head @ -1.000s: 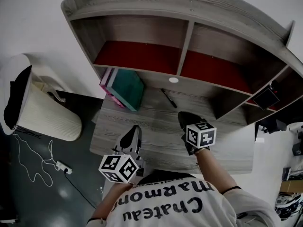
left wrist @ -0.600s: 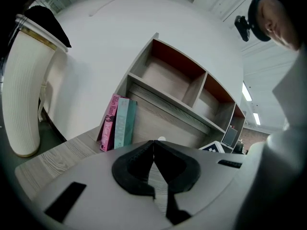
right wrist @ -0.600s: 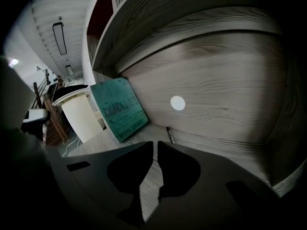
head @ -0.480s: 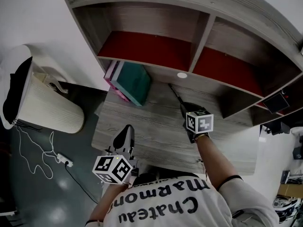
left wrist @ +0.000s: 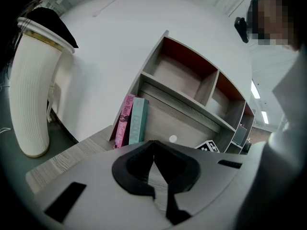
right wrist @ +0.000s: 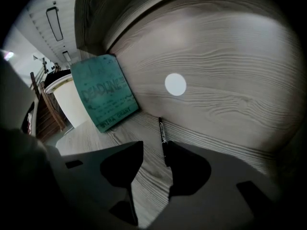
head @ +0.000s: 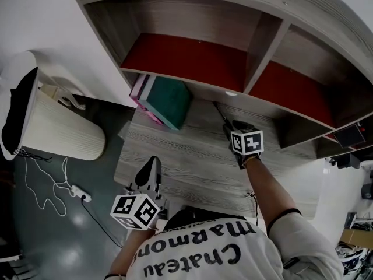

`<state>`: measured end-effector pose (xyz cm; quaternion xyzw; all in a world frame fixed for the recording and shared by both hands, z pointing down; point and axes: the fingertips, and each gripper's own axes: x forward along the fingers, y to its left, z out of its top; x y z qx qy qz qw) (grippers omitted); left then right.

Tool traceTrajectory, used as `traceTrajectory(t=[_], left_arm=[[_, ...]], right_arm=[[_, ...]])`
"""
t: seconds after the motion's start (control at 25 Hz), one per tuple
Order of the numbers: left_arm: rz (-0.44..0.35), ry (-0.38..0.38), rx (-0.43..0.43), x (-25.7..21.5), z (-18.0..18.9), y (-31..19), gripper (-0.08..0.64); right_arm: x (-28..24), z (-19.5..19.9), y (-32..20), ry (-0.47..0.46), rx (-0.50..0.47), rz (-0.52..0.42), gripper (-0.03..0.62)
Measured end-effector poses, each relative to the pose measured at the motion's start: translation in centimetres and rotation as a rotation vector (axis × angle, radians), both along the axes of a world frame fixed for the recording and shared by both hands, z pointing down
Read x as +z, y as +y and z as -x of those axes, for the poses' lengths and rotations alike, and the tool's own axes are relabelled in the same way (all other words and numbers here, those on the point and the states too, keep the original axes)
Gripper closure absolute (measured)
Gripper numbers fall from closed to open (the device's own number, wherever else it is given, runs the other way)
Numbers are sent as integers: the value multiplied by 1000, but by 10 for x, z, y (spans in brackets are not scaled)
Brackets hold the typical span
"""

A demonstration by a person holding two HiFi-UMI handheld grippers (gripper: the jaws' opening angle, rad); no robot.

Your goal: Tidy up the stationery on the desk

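Note:
A black pen [head: 219,111] lies on the wood desk [head: 186,162] at the back, below the shelf unit. My right gripper [head: 229,125] reaches toward it. In the right gripper view the pen [right wrist: 162,128] runs along the inner edge of the right finger, just inside the open right gripper [right wrist: 151,145], which grips nothing. My left gripper [head: 150,168] hovers at the desk's near left edge, and its fingertips meet in the left gripper view [left wrist: 153,145], shut on nothing. A teal book [head: 169,101] and a pink book [head: 139,91] lean at the back left.
The shelf unit [head: 186,60] with red-lined compartments overhangs the desk's back. A white round mark [right wrist: 175,84] sits on the back panel above the pen. A white ribbed bin [head: 58,136] stands on the floor to the left, with a cable and power strip [head: 77,196] nearby.
My right gripper has moved toward the back of the desk until the pen lies between its fingers. My left gripper has drawn back a little toward the near left edge.

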<state>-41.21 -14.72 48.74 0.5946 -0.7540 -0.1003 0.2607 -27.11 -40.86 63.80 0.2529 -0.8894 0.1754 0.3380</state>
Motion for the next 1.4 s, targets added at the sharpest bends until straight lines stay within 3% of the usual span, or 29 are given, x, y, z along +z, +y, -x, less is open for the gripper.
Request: traceTrajectory(t=[0.8, 1.4], left_arm=[[41, 16, -78, 16, 10, 13, 545], [37, 25, -69, 17, 1, 7, 545]], right_arm=[[41, 3, -21, 106, -8, 35, 423], [43, 2, -22, 163, -27, -20, 460]])
